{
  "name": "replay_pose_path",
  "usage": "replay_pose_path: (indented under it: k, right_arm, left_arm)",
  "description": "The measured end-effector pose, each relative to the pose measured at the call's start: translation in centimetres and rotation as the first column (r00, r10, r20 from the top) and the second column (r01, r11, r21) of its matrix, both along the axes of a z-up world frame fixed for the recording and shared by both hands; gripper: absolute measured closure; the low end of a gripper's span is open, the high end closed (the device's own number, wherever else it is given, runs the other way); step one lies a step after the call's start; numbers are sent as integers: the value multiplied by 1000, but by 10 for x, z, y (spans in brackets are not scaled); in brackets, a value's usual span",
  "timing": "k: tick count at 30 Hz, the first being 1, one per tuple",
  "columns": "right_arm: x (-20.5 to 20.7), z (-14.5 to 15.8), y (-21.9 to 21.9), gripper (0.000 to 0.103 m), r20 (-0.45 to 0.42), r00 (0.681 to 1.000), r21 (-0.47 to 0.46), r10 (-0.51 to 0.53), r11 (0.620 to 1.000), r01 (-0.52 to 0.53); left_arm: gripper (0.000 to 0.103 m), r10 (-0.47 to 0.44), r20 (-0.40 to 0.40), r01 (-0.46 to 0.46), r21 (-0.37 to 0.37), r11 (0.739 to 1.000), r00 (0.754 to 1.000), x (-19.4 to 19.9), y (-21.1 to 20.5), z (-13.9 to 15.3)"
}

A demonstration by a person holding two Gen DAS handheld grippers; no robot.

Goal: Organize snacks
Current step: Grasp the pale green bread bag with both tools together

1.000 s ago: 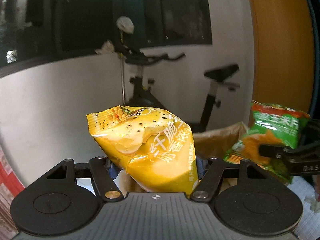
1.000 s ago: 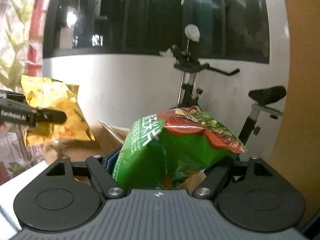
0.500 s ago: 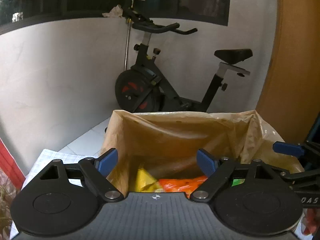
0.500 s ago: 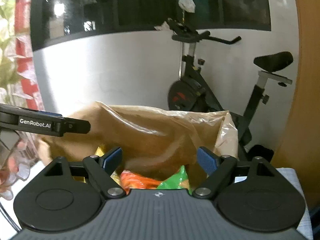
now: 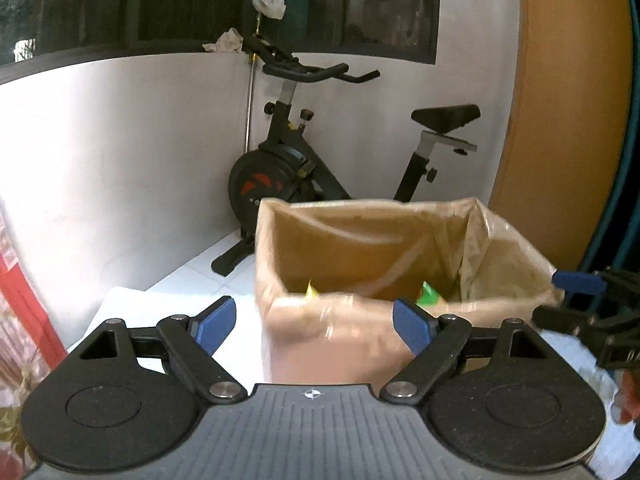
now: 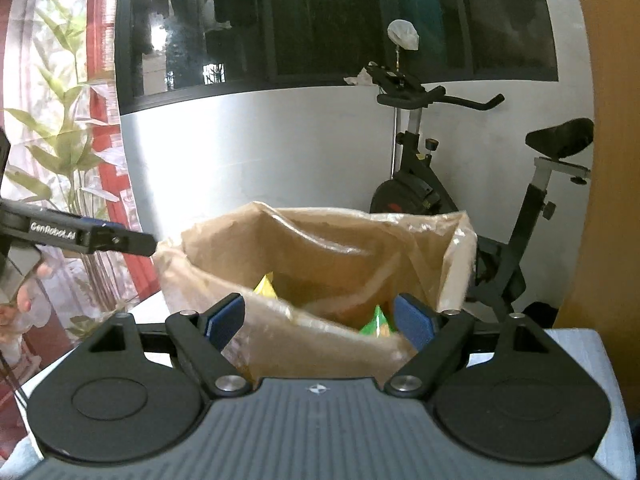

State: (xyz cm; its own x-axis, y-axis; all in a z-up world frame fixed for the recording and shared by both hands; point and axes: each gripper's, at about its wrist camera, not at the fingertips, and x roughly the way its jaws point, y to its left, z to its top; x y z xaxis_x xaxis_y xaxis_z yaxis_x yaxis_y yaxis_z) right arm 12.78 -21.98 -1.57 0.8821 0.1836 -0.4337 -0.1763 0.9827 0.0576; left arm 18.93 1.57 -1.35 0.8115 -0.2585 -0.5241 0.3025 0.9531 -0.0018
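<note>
Snacks are seen inside the brown paper bag [image 5: 328, 332], which stands on the white table [image 5: 168, 304]: a yellow packet [image 6: 265, 286] at its left and a green packet [image 6: 376, 322] at its right. Both the left gripper [image 5: 314, 322] and the right gripper [image 6: 320, 318] are held wide apart, with nothing gripped, before the bag's near rim.

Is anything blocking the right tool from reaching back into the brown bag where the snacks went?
Nothing visible does. The right tool is open and empty in front of the brown bag, whose mouth gapes. Yellow packet and green packet lie inside.
</note>
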Motion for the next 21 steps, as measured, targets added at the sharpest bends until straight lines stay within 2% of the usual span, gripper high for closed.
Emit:
replay_pose_path:
  k: [5,9,11,14,16,21]
  right_arm:
    - [-23,-14,1,19,-11,1000,16,-22,1000,22]
    - [-31,-31,3,19,-57,998,8,-41,999,41]
    - [-37,-39,5,19,-77,996,20,-48,999,49]
    - [-46,-52,13,19,-105,994,26,-31,999,34]
    - [-48,-64,19,19,-141,990,33,-15,999,20]
    - [-48,-86,28,27,-220,975,67,21,998,-7]
  left_arm:
    - [17,-5,-43,5,-13,1000,999,-18,9,-20]
    - [20,-37,-105,34,-31,999,994,-22,6,-41]
    - [22,-68,-141,60,-65,996,988,-24,2,-54]
    - [22,-128,-213,96,-153,984,969,-26,-4,-76]
    - [27,-157,-246,117,-169,979,956,-27,-12,-90]
    - [28,-206,-312,154,-183,971,928,-25,-24,-117]
